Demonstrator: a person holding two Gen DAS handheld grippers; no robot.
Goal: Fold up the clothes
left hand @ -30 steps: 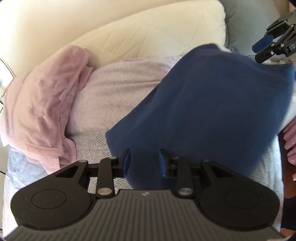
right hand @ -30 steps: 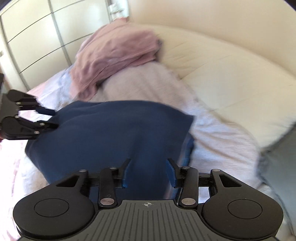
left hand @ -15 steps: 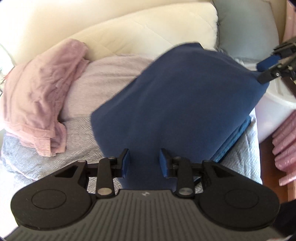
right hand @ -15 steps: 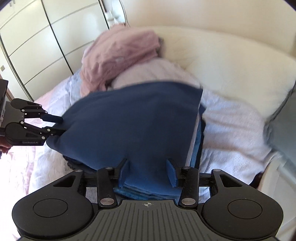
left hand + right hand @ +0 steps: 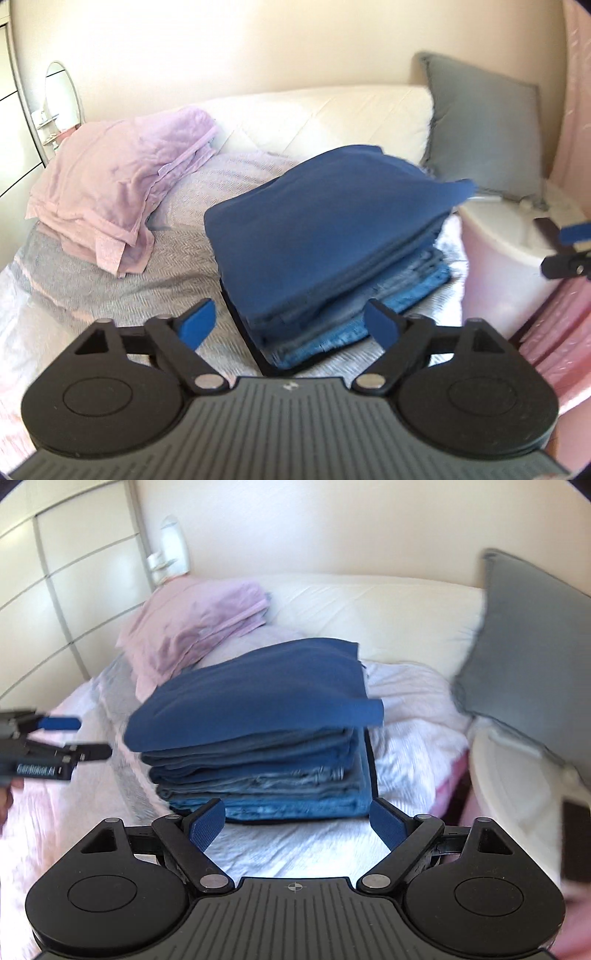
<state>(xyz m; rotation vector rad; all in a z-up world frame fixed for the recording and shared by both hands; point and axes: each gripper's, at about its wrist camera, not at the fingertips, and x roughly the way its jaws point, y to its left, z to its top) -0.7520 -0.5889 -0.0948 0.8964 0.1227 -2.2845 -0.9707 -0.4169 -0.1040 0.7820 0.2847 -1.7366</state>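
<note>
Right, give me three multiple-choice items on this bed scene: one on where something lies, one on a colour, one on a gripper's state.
1. Where does the navy garment lie?
A. On top of the stack of folded blue clothes
B. Draped over the grey cushion
C. On the floor

2. What colour is the crumpled pile left of the stack in the left wrist view?
A. Green
B. Pale pink-lilac
C. Black

3. How does the right gripper stand?
A. Clamped on the navy garment
B. Shut on nothing
C. Spread wide, holding nothing

Answers:
1. A, it caps the stack of folded blue clothes on the bed.
2. B, the heap reads pale pink-lilac in both views.
3. C, its jaws are opening, with only the bedspread showing between them.
</note>
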